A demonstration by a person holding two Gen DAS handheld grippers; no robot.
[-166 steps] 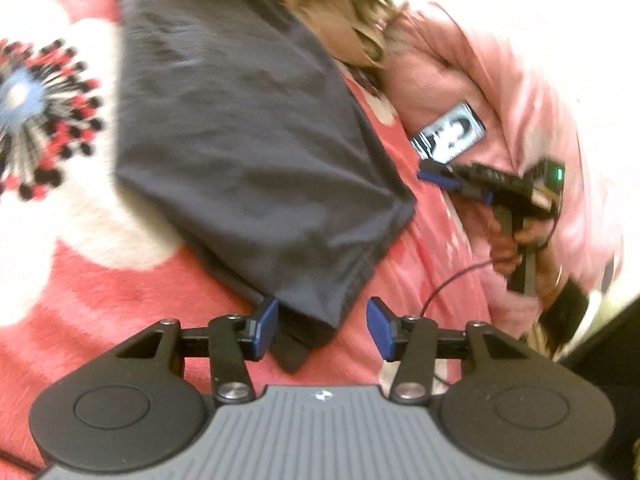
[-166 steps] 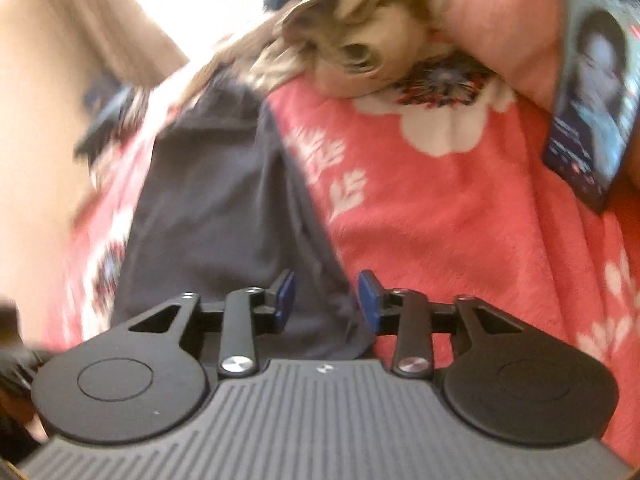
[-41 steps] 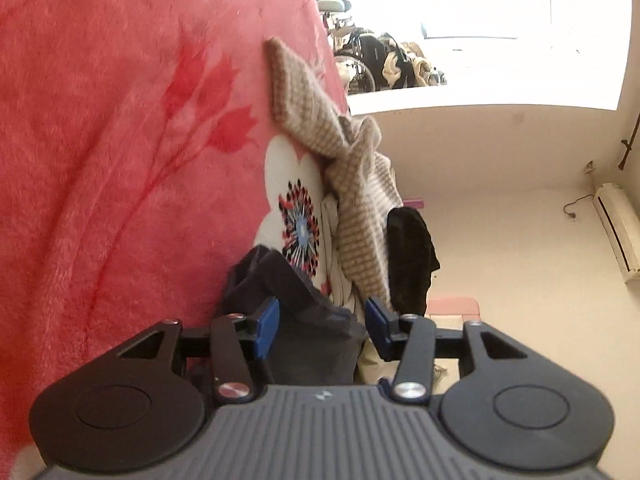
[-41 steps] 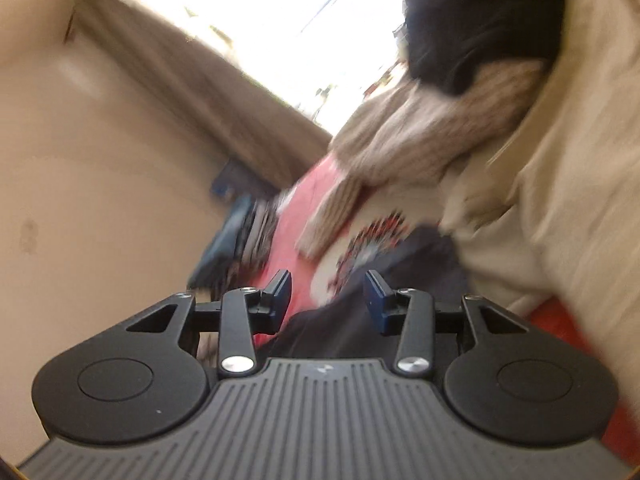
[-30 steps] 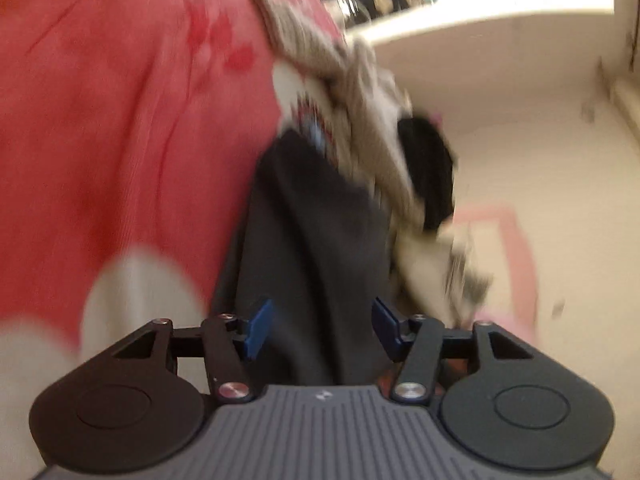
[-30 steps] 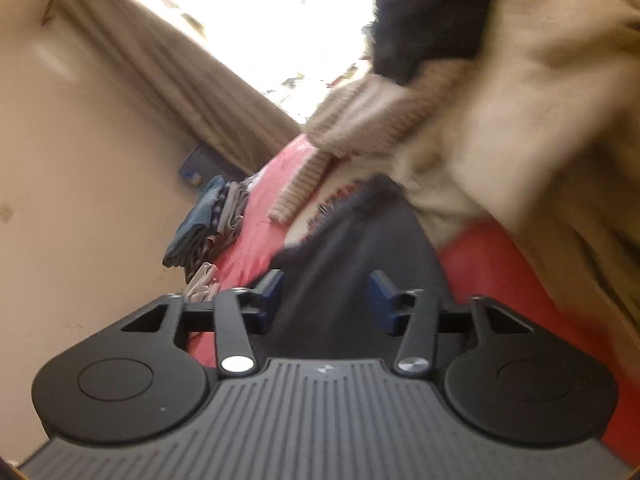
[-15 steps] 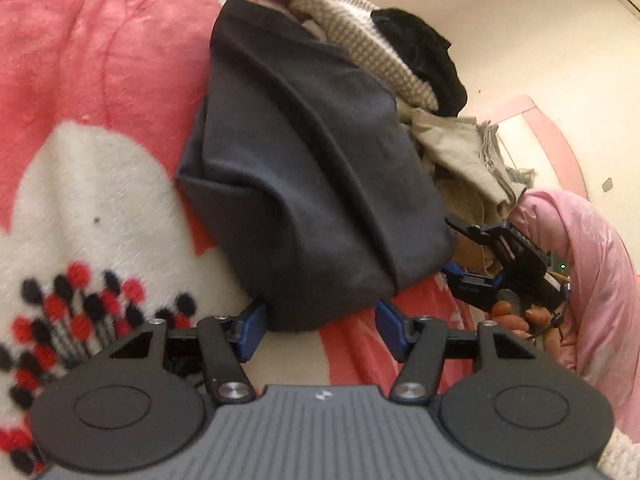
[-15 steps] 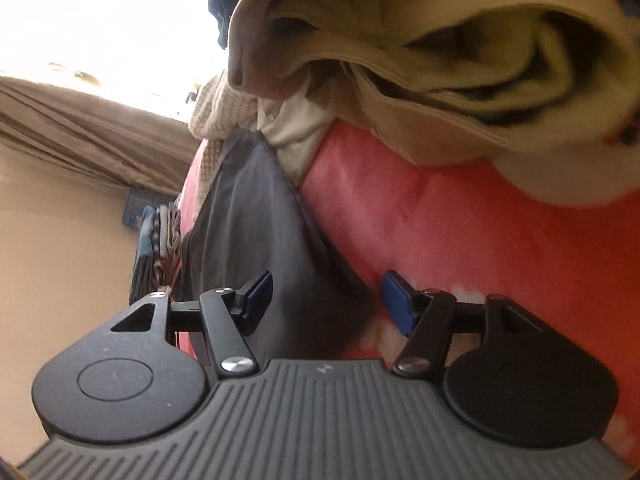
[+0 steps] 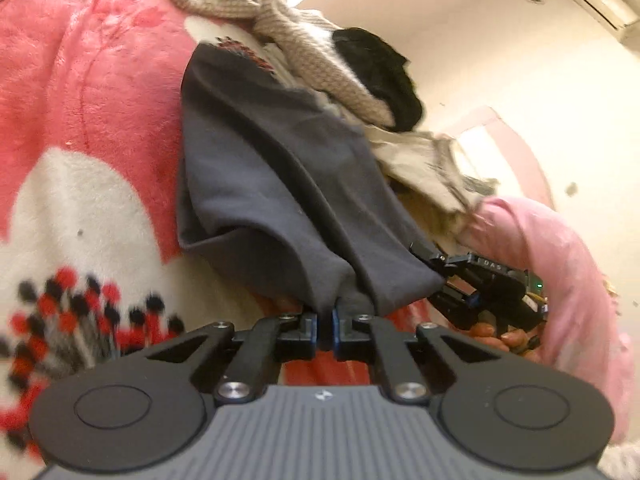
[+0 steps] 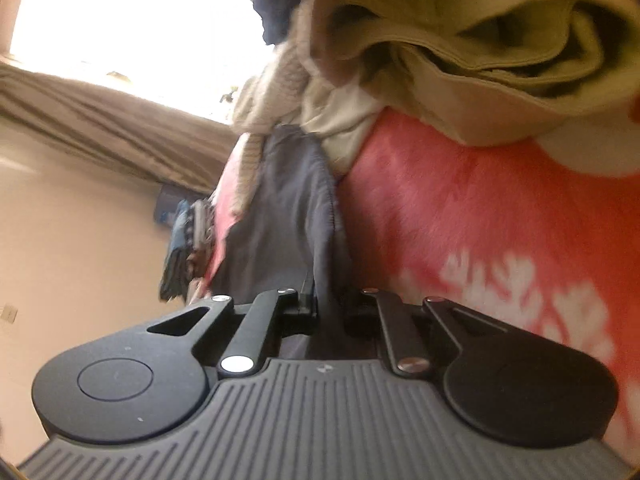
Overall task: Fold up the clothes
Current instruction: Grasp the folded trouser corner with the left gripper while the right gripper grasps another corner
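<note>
A folded dark grey garment (image 9: 280, 176) lies on a red and white floral blanket (image 9: 92, 128). My left gripper (image 9: 325, 322) is shut on its near edge, and the cloth bunches up between the pads. My right gripper (image 10: 329, 314) is shut on another edge of the same dark grey garment (image 10: 280, 220). It also shows in the left wrist view (image 9: 464, 280), at the garment's right corner.
A pile of unfolded clothes lies beyond the garment: a beige knit sweater (image 9: 312, 56), a black item (image 9: 380, 76) and a khaki piece (image 10: 480, 48). A pink cloth (image 9: 560, 264) lies at right. Folded clothes (image 10: 188, 248) are stacked by the wall.
Both grippers were open around the garment's edge half a second ago and have now closed on it. The cloth is pulled into the jaws.
</note>
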